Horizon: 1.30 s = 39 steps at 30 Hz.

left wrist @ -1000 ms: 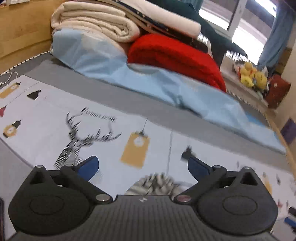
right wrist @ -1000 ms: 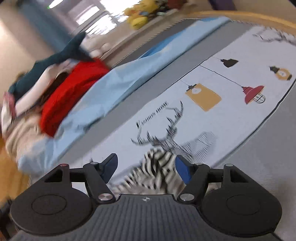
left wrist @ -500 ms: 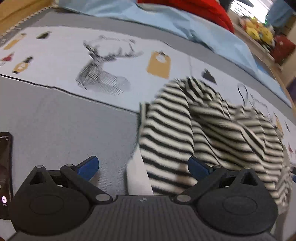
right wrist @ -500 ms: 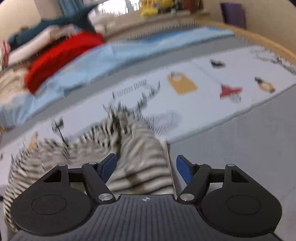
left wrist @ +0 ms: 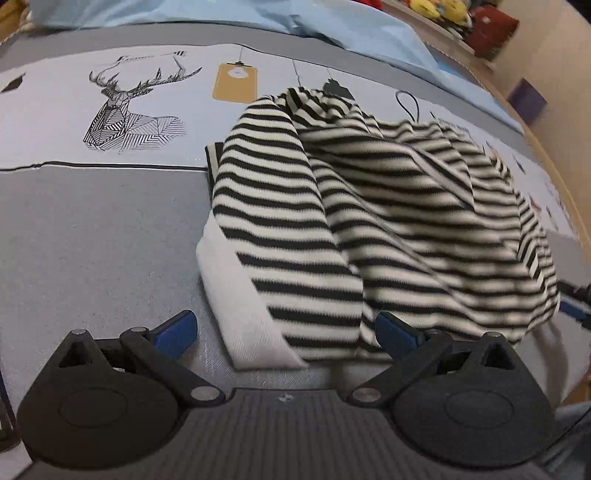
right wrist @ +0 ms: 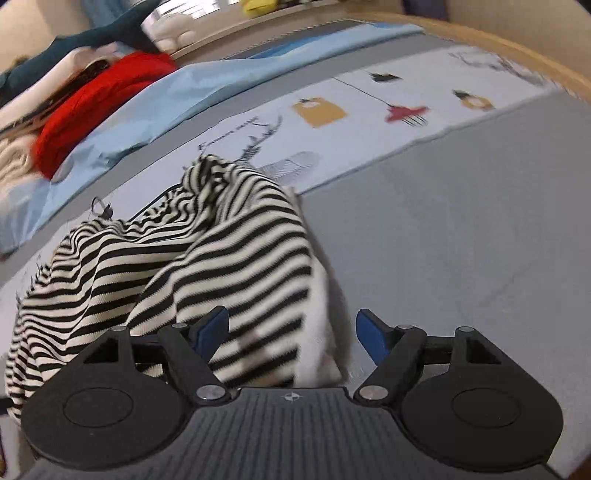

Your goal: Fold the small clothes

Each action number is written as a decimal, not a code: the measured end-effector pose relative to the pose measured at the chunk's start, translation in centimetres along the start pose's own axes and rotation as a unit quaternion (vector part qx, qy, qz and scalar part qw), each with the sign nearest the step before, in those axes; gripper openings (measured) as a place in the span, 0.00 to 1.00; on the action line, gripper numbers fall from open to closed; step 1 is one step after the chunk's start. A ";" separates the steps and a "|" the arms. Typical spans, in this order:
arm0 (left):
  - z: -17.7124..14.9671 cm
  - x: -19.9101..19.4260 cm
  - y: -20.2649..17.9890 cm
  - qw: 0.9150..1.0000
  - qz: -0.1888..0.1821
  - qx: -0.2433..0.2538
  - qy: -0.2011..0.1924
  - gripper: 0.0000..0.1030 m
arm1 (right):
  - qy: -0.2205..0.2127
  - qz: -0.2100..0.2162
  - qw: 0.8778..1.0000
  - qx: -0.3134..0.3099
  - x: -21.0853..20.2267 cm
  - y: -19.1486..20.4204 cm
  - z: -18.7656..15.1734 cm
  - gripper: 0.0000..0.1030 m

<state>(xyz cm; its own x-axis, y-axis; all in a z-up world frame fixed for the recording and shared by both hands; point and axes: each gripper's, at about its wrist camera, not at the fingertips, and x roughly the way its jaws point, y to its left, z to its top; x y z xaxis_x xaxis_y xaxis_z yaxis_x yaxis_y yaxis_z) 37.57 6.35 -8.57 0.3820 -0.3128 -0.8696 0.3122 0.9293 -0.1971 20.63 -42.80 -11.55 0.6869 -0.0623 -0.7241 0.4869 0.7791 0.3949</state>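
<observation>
A black-and-white striped garment (left wrist: 369,206) lies crumpled on the bed cover, with a plain white hem (left wrist: 243,295) at its near end. My left gripper (left wrist: 286,332) points down at it and is open; the white hem and some striped cloth lie between its blue fingertips (left wrist: 177,332), which do not press on them. In the right wrist view the same garment (right wrist: 184,266) fills the lower left. My right gripper (right wrist: 291,332) hovers over the hem (right wrist: 317,332) with its jaws opening; cloth lies between the pads but is not pinched.
The grey bed cover (left wrist: 92,240) has a pale band printed with a deer (left wrist: 122,110) and lamps. Behind lie a light blue sheet (left wrist: 332,22), a red blanket (right wrist: 103,99) and folded bedding. A wooden bed rim (right wrist: 517,48) curves along the right side.
Both views have tipped down from the far bedding and closed in on the striped garment, which now lies between both pairs of fingers. The right jaws stand slightly wider.
</observation>
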 end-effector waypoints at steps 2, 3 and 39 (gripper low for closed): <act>-0.7 0.0 0.0 1.000 0.011 0.008 -0.008 0.99 | 0.001 0.017 1.000 0.011 -0.4 -0.9 -0.1 0.75; -1.0 0.2 -0.1 1.000 0.015 0.014 -0.012 0.99 | 0.003 0.022 1.000 0.008 -0.4 -1.1 -0.1 0.75; -2.7 1.2 1.9 0.999 -0.018 0.043 -0.013 0.77 | 0.023 -0.017 1.000 0.007 0.3 -3.9 0.8 0.53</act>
<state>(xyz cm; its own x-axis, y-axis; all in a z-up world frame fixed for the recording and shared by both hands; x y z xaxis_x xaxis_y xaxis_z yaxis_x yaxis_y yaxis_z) 36.25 8.27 -11.27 0.3918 -0.3519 -0.8501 0.3998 0.8973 -0.1871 19.38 -46.36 -12.89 0.6442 -0.0590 -0.7626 0.5173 0.7681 0.3775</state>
